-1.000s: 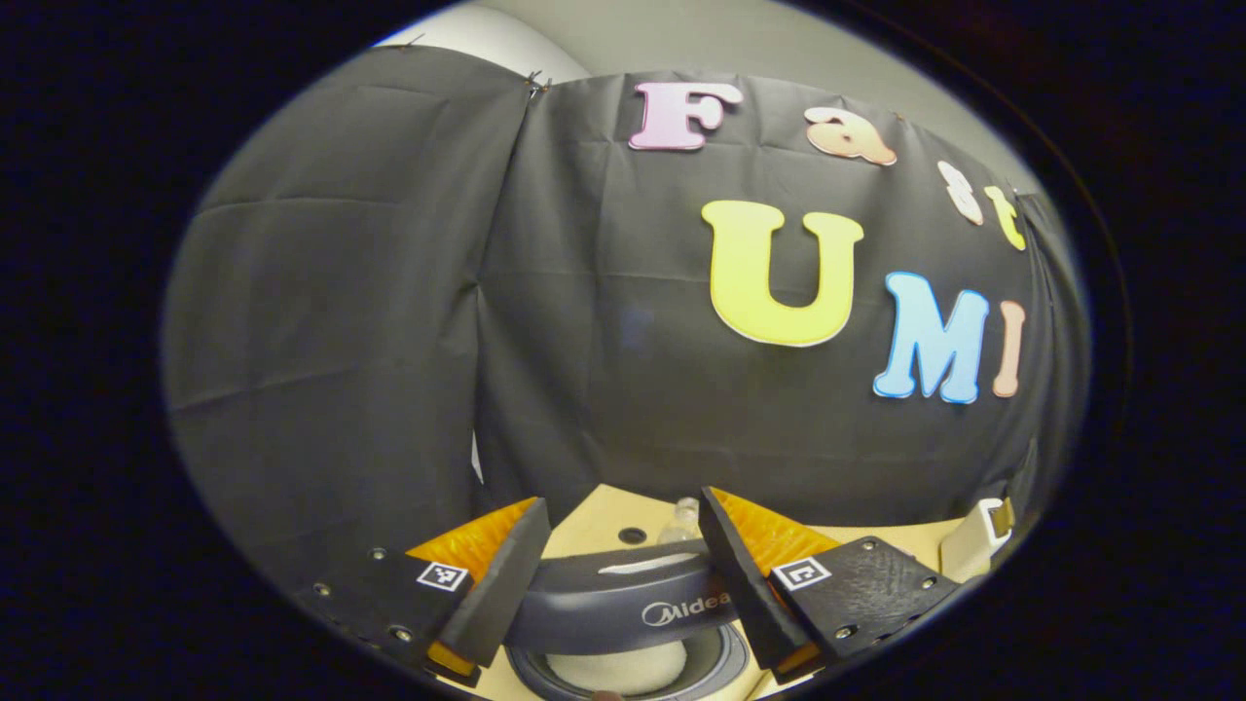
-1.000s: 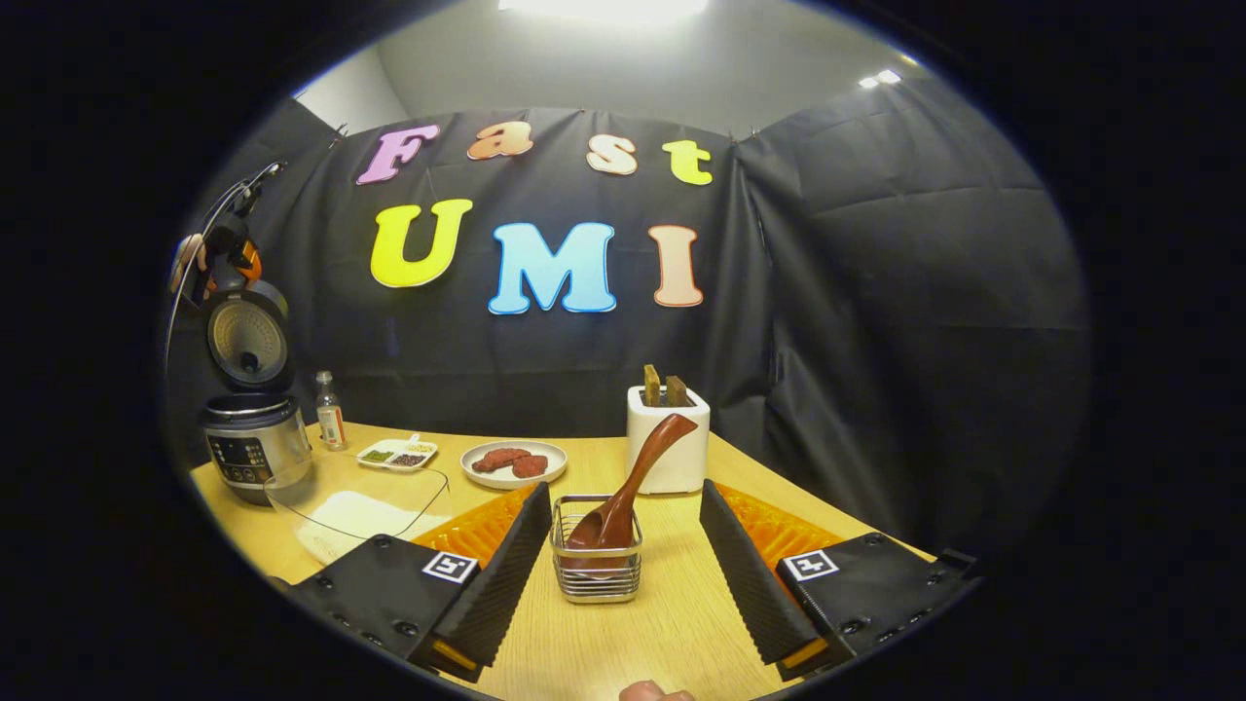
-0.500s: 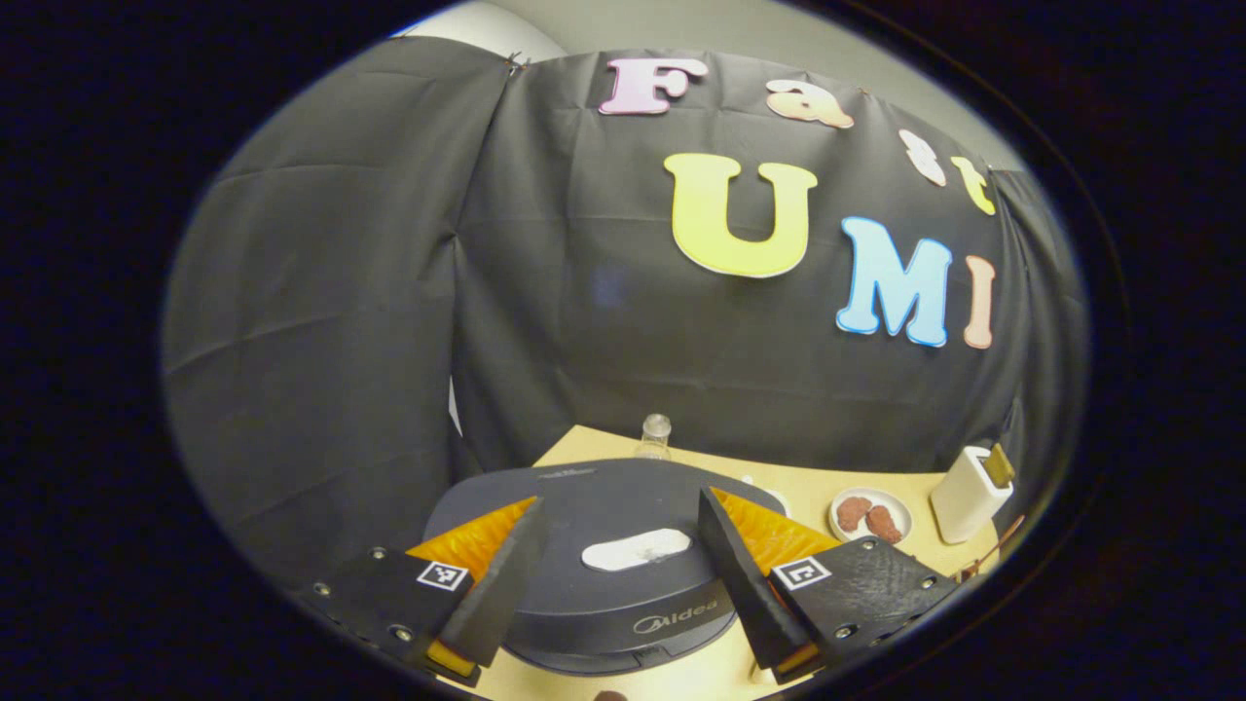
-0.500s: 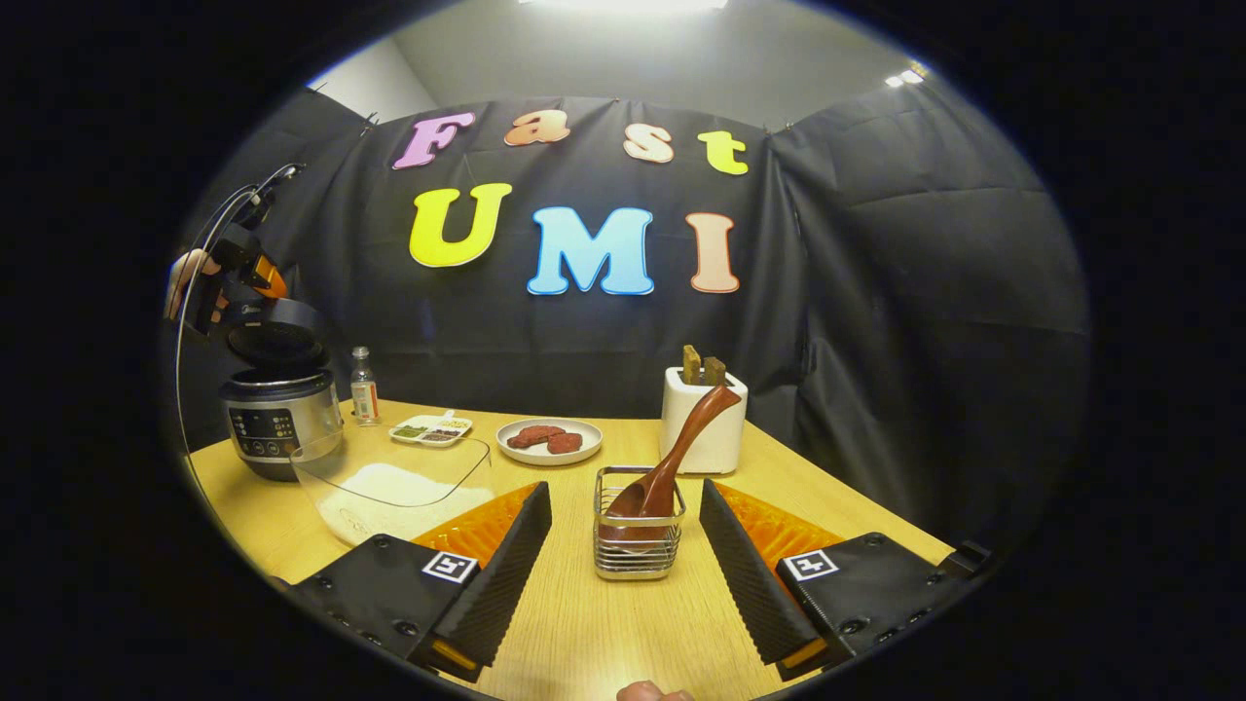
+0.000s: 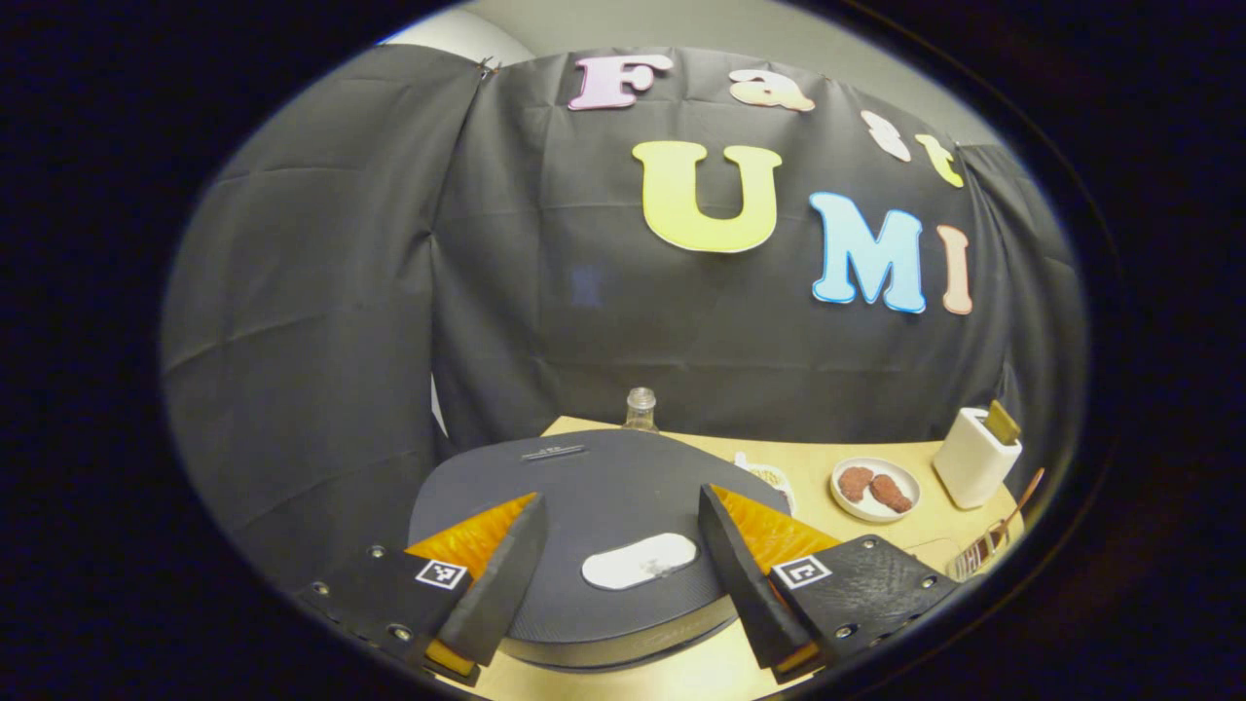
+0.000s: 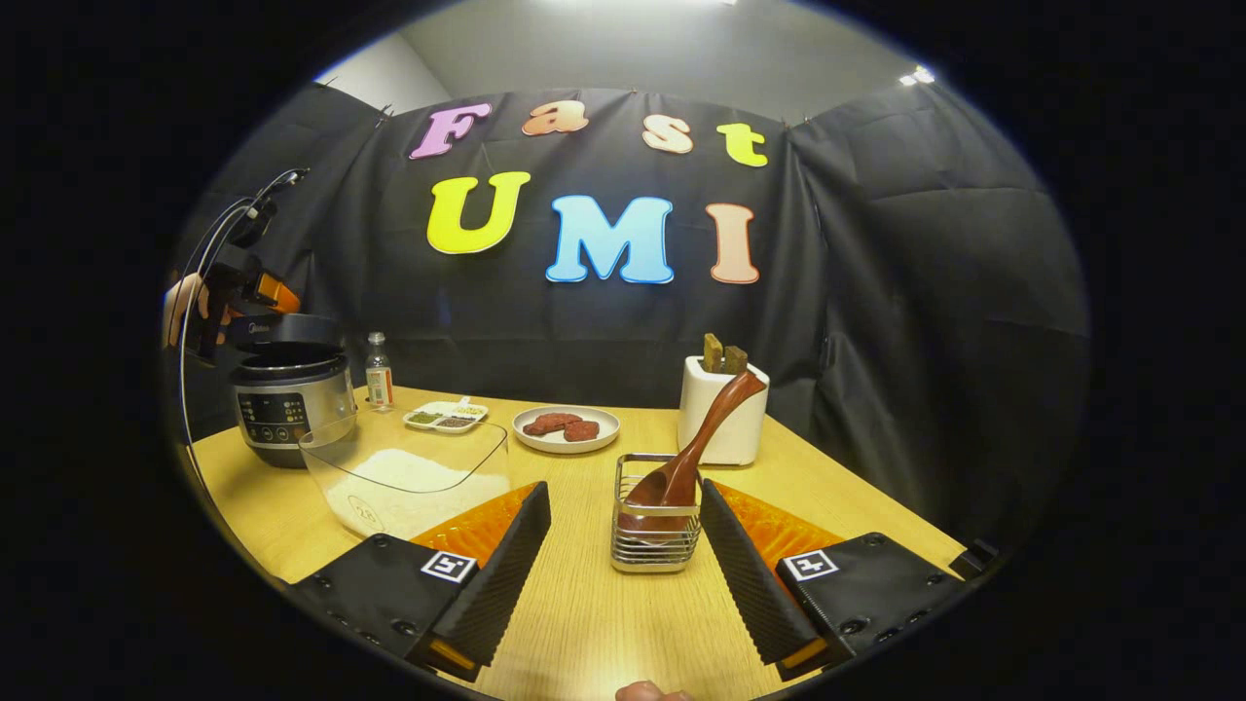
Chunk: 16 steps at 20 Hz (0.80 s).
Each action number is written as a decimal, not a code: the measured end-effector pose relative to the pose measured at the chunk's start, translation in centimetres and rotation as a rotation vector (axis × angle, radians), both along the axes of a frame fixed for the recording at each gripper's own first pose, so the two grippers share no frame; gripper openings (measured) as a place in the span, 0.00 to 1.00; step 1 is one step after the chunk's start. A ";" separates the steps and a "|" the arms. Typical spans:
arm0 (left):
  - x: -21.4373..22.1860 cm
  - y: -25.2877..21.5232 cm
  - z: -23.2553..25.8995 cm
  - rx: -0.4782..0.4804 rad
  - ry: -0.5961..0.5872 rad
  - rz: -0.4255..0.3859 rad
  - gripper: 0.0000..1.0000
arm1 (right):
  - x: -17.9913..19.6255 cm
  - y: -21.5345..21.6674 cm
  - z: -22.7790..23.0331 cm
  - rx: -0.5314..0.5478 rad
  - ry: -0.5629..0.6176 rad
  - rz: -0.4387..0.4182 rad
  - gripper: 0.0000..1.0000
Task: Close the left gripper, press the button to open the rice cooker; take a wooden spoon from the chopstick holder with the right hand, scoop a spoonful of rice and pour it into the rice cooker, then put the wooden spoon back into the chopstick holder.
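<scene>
The rice cooker's dark lid (image 5: 604,487) lies down flat under my left gripper (image 5: 623,584), which stands open just above it, fingers either side of a white patch (image 5: 638,562). In the right gripper view the silver rice cooker (image 6: 292,404) stands far left with its lid lowered onto the pot, and a hand (image 6: 180,307) holds the left gripper (image 6: 255,292) over it. The wooden spoon (image 6: 696,448) leans bowl-down in the wire chopstick holder (image 6: 654,535). My right gripper (image 6: 623,574) is open just in front of the holder, touching nothing. A glass bowl of rice (image 6: 409,477) sits beside the cooker.
A plate with brown pieces (image 6: 565,428), a small divided dish (image 6: 443,417) and a little bottle (image 6: 378,370) stand along the back of the wooden table (image 6: 584,623). A white block holding brown slabs (image 6: 725,414) stands behind the holder.
The cooker's lid has swung from upright down onto the pot, with the left gripper following it down. The right gripper has turned slightly left, its jaws still open.
</scene>
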State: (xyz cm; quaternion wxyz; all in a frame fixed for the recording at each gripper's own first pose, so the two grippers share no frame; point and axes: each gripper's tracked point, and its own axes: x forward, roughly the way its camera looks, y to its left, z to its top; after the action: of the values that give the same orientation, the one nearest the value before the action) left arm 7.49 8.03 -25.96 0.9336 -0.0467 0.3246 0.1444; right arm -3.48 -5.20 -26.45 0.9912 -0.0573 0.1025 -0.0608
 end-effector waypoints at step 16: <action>-2.1 -1.2 -3.2 0.087 0.011 -0.080 1.00 | 0.3 3.3 -2.2 -0.012 0.036 0.087 0.99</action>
State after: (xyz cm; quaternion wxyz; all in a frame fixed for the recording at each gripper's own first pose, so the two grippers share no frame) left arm 5.43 6.86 -29.14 0.9380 0.0075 0.3248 0.1211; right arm -3.19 -1.94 -28.68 0.9906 -0.0687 0.1173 -0.0173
